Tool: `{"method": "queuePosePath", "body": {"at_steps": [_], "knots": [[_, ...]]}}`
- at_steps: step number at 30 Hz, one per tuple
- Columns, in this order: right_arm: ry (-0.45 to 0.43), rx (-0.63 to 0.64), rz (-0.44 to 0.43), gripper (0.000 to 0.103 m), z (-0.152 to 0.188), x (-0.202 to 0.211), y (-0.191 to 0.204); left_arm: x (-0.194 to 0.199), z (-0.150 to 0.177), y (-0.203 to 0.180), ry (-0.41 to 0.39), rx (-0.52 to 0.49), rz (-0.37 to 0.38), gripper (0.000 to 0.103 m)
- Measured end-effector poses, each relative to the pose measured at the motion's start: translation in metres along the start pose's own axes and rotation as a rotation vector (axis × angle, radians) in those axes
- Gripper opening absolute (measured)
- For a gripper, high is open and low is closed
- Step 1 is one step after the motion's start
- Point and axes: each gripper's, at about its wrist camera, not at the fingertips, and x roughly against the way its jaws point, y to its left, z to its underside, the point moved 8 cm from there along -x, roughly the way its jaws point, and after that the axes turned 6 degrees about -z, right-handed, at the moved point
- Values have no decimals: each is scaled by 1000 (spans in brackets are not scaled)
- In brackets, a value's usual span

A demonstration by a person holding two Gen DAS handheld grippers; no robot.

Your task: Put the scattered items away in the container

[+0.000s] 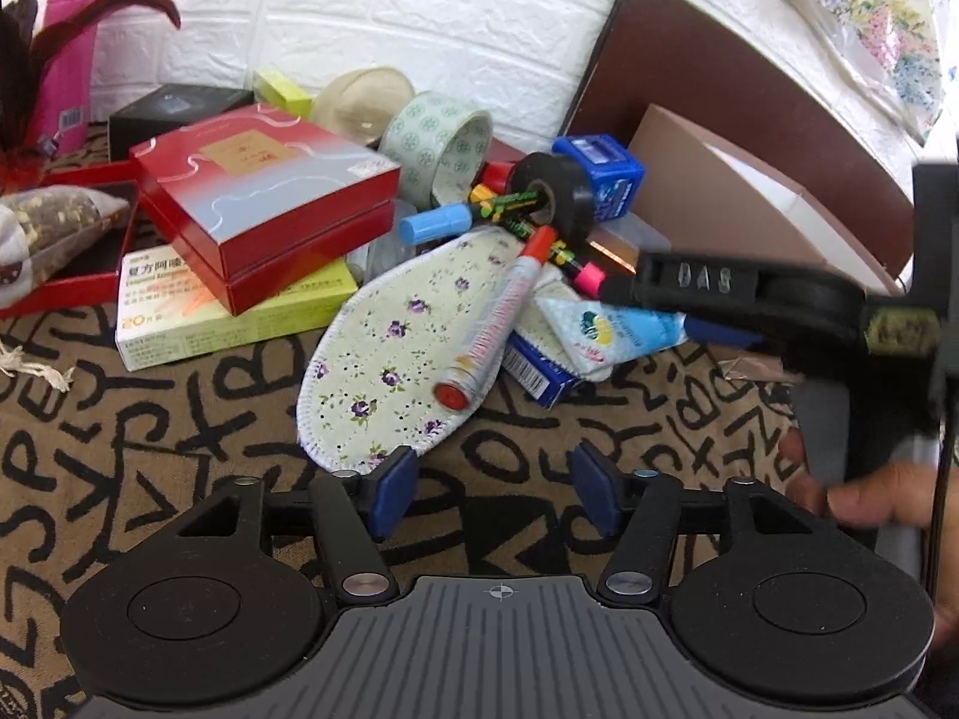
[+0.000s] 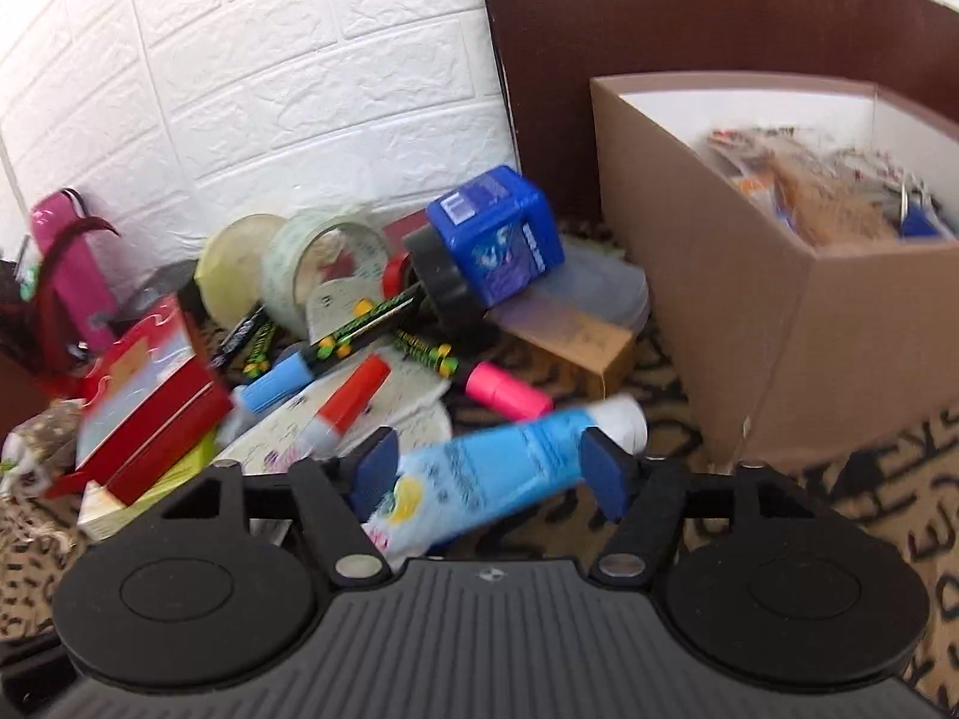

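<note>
A pile of scattered items lies on a letter-patterned cloth: a floral insole [image 1: 395, 347], a red-capped marker [image 1: 497, 323], a blue marker [image 1: 434, 221], black tape roll [image 1: 554, 192], a blue cube box [image 1: 599, 174] and a blue-and-white tube [image 1: 605, 329]. My left gripper [image 1: 494, 494] is open and empty just in front of the insole. My right gripper [image 2: 488, 467] has its jaws wide apart on either side of the blue tube [image 2: 503, 473]; contact with the pads is unclear. The brown cardboard box [image 2: 749, 299] at right holds several items.
A red tin box [image 1: 270, 204] sits on a yellow-green medicine box [image 1: 240, 317] at left. A patterned tape roll [image 1: 443, 144], a pink bottle [image 1: 72, 42] and feathers stand behind. A dark brown board [image 2: 689, 18] leans against the white brick wall.
</note>
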Motion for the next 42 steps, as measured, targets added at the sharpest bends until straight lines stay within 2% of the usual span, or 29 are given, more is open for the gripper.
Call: {"method": "queuePosePath", "body": {"at_steps": [2,4,8,11,14,17,18,19,20,26,32,36,40,41,42], "knots": [[-4,27,17,74,-4,-10,3,-3,1,1,9,9,5,72],[-1,116,60,75,-3,-19,8,-4,1,1,10,11,9,72],[6,252,117,76,15,-12,13,-1,0,3,8,21,15,72],[-4,193,90,74,32,7,-1,0,0,2,8,29,16,73],[60,90,64,74,55,17,-24,3,3,-4,10,16,25,73],[47,138,84,73,68,29,-29,6,6,-13,12,3,41,73],[50,131,76,69,69,32,-29,6,8,-15,17,2,43,73],[54,126,66,52,68,33,-29,6,9,-17,21,3,44,73],[59,122,56,46,68,35,-28,8,10,-19,23,3,47,73],[112,175,-64,46,88,54,-11,20,13,-21,11,-7,40,73],[183,326,-200,47,129,100,11,21,28,-29,57,3,65,77],[193,309,-242,51,146,126,5,15,42,-49,100,5,114,79],[183,302,-236,54,152,136,1,9,50,-75,117,-41,147,79],[182,297,-236,54,153,137,0,9,52,-81,123,-54,156,78],[182,290,-235,54,152,138,-1,8,54,-86,129,-67,163,72]]}}
